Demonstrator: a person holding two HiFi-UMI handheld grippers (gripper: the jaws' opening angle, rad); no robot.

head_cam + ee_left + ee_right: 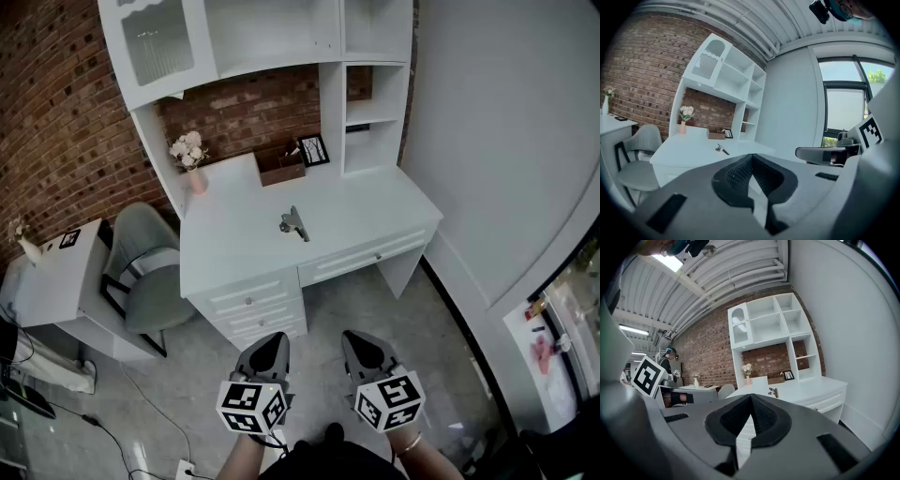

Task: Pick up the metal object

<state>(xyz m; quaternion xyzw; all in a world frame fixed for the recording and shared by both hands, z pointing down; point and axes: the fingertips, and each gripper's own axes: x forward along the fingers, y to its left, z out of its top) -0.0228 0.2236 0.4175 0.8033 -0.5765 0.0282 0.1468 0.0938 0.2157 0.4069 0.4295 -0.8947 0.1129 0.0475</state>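
A small metal object (294,224) lies near the middle of the white desk (253,248), also seen far off in the left gripper view (721,149) and the right gripper view (774,392). My left gripper (273,346) and right gripper (356,346) hang side by side over the floor in front of the desk, well short of it. Both have their jaws shut with nothing between them, the tips meeting in the left gripper view (752,157) and the right gripper view (751,396).
On the desk's back stand a flower vase (193,161), a brown box (281,164) and a small frame (314,150), under a white hutch (281,47). A grey chair (145,277) sits left of the desk, beside a second white table (56,281). A person stands in the background (670,363).
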